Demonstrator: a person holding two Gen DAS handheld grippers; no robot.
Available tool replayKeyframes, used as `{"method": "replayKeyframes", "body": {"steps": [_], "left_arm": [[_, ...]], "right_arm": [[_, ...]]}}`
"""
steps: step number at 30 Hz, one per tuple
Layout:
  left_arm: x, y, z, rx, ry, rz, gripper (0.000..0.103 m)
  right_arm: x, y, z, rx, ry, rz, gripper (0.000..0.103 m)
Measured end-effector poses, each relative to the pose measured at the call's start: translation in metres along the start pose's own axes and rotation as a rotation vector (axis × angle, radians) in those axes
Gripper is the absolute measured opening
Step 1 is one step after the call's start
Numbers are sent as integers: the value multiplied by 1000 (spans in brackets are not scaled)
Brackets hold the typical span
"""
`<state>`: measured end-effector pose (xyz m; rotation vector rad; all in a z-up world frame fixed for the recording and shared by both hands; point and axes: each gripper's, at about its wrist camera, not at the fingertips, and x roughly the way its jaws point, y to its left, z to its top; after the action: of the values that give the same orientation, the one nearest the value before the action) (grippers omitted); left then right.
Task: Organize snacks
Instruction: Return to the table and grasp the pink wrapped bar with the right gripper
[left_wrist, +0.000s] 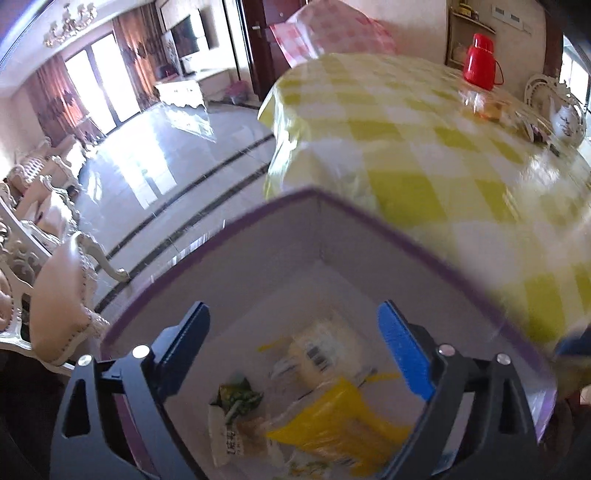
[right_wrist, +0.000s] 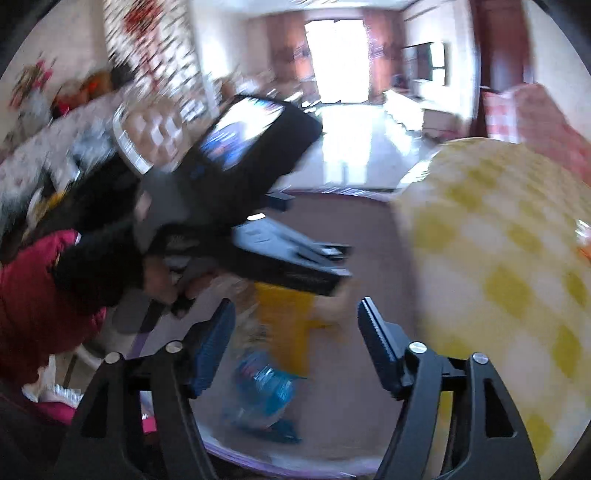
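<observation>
Item: storage box (left_wrist: 280, 258), pale walls with a purple rim, standing beside the table (left_wrist: 424, 147) under its yellow-checked cloth. The box floor lies directly ahead of and below both sets of jaws.

Contents, left wrist view: yellow snack packet (left_wrist: 332, 424), between the jaws and slightly toward the right finger; its long axis appears to run diagonally, one end toward the far corner of the box, the other toward the camera. Green-printed packet (left_wrist: 232, 406), nearer the left finger, long axis roughly along the line of the fingers. Pale barcode packet (left_wrist: 321, 354), beyond the yellow one, just ahead of the fingertips.

Left gripper (left_wrist: 295, 339): jaws wide apart, nothing between them.

Right gripper (right_wrist: 295, 332): jaws wide apart, empty. Its view is heavily blurred; a blue wrapper (right_wrist: 266, 391) lies between the fingers, and the yellow packet lies just beyond them.

Step in hand, as judged: packets dropped in, grippers over the box. To do it well, lay further packets flat alongside those present, long axes matched to a box wall, releasing low and clear of the rim.
</observation>
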<state>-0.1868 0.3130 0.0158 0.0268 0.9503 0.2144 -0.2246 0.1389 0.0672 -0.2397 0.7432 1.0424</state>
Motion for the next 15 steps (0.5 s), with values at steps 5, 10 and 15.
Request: {"method": "replayKeyframes", "body": {"steps": [5,10,15], "left_arm": [[-17,-41,47,-19,-87,-82,100],[-15,-125,100,-30,-119,-259,101],[15,-230,140,-34,-114,-418,101]], "right_arm": [[-52,-85,-18,209,-96,-162,78],[-104,-168,-54,417,-163,-305,85],[-146,-251,-91,613,-175,-449,87]]}}
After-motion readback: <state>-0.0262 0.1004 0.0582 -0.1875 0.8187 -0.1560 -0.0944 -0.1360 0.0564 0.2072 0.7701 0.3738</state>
